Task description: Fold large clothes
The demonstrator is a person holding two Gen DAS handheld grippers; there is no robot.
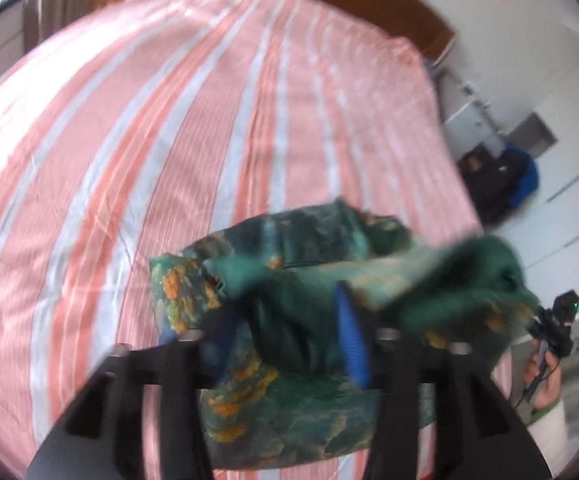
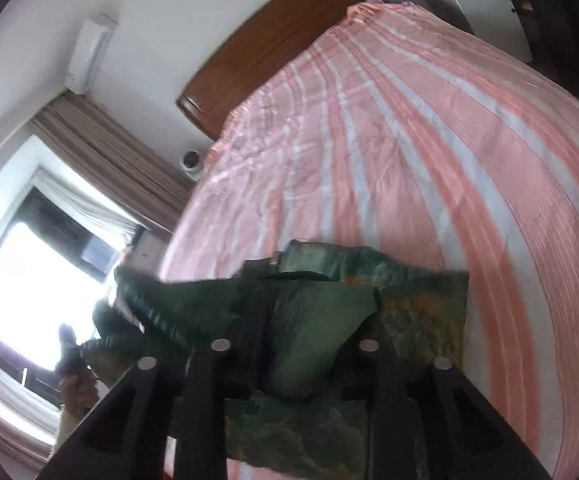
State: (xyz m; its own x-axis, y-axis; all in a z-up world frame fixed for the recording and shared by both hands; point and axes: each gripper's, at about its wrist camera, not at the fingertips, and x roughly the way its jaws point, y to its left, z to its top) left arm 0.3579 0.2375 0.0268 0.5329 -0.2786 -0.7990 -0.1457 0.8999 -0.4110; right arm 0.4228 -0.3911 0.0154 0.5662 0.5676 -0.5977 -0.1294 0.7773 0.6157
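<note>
The left gripper (image 1: 289,344) has its jaws parted, and a fold of the green printed garment (image 1: 289,248) drapes across and between its blue pads (image 1: 351,340); blur hides whether the pads actually press the cloth. From that fold the garment stretches towards the right gripper (image 1: 553,320), seen past the bed's side edge with a hand (image 1: 545,380) on its grip. In the right wrist view the right gripper (image 2: 293,344) also shows its jaws partly apart with the dark green cloth bunched between them and lifted; whether it is clamped cannot be told. The rest of the garment lies in a loose heap on the bed (image 1: 169,140), near the bed's near edge. Beyond it runs the pink and white striped bedsheet (image 2: 429,140) up to the wooden headboard (image 2: 273,52).
</note>
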